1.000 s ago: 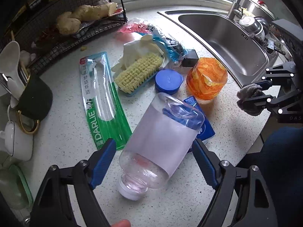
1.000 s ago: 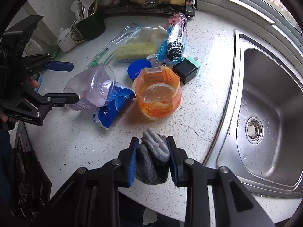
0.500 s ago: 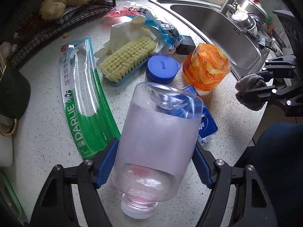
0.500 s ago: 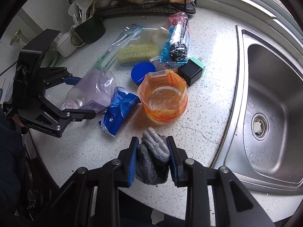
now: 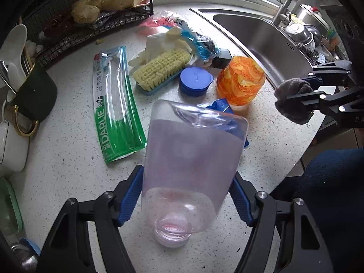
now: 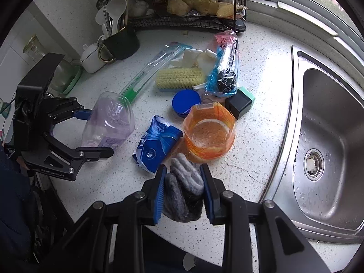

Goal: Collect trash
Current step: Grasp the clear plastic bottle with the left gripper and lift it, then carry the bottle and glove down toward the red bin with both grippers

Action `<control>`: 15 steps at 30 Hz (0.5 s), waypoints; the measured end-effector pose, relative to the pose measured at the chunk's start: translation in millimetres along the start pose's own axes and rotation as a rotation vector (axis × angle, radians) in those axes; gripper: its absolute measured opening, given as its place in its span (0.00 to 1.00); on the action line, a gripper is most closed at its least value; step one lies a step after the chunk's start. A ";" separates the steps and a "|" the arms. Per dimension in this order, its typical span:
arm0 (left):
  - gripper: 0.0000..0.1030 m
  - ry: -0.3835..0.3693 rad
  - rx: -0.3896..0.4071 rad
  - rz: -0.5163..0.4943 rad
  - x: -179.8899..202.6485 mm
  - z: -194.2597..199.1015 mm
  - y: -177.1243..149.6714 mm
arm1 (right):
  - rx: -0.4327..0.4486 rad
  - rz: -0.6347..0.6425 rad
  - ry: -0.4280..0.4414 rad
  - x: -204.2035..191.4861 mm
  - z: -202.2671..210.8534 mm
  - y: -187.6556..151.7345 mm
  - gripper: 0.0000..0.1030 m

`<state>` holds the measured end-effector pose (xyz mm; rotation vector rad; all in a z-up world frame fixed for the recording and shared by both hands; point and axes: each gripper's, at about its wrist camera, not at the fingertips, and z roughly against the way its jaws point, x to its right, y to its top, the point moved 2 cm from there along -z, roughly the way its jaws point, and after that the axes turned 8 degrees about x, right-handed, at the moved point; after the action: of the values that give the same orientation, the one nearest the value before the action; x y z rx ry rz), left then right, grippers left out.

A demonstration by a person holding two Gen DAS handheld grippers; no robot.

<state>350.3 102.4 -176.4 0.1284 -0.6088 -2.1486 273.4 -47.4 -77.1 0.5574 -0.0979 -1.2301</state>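
My left gripper (image 5: 185,195) is shut on a clear plastic bottle (image 5: 191,166) with a pale purple label, cap end toward the camera, held just above the speckled counter (image 5: 68,159). It shows in the right wrist view too (image 6: 107,122). My right gripper (image 6: 183,191) is shut on a grey woolly rag (image 6: 184,193) near the counter's front edge; the rag also shows in the left wrist view (image 5: 293,100). Loose trash lies on the counter: a blue wrapper (image 6: 157,143), a green toothbrush pack (image 5: 113,104), an orange plastic cup (image 6: 209,132) and a blue lid (image 5: 195,80).
A scrub brush (image 5: 161,68), white glove, blue plastic bag (image 6: 225,68) and black charger (image 6: 240,104) lie behind the cup. A steel sink (image 6: 329,136) is at the right. A wire rack (image 6: 193,4), a dark utensil mug (image 6: 120,41) and white teapot stand at the back.
My left gripper has closed on the bottle and lifted it toward me, away from the blue wrapper. My right gripper holds the rag unchanged.
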 end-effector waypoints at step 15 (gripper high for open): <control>0.67 0.169 0.106 -0.026 52.1 78.5 -2.9 | 0.118 0.128 0.076 -22.3 38.7 -3.2 0.27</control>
<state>292.4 92.8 -102.7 0.3734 -0.6247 -2.1048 248.8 -41.3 -40.1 0.6899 -0.1402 -1.0822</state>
